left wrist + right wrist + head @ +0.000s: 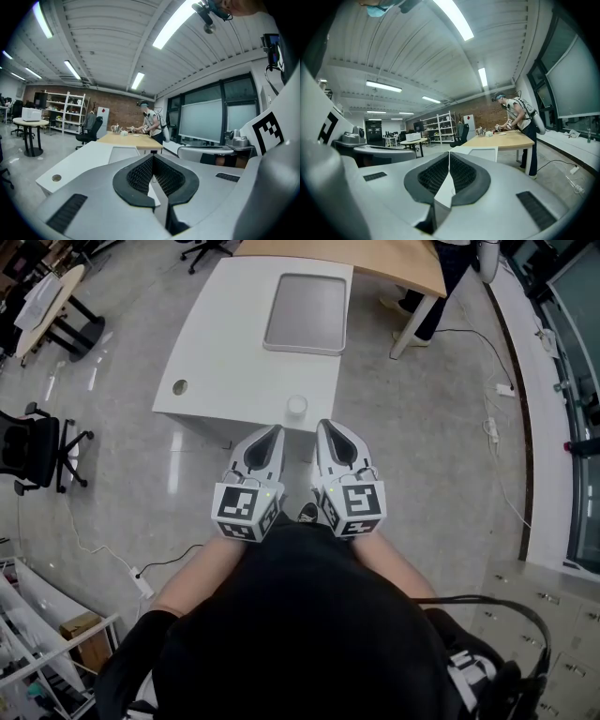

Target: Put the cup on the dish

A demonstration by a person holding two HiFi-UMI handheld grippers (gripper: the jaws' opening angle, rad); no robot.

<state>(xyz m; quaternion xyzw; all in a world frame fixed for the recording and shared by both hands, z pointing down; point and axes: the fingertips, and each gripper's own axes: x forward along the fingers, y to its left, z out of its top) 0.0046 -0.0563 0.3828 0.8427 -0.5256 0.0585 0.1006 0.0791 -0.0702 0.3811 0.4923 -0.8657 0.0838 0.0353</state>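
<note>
A small white cup (297,406) stands near the front edge of a white table (216,362). Farther back on that table lies a flat grey dish (305,313), shaped like a tray, with nothing on it. My left gripper (274,431) and right gripper (324,427) are held side by side just short of the table's front edge, the cup ahead between their tips. Both are shut with nothing in them. In the left gripper view the jaws (153,157) meet at the tip, with the dish (123,153) beyond. The right gripper view shows the jaws (449,155) closed too.
A wooden table (375,259) stands behind the white one, with a person (518,117) working at it. A black office chair (33,451) is on the left. Cables (492,432) run over the floor on the right. The white table has a cable hole (179,387).
</note>
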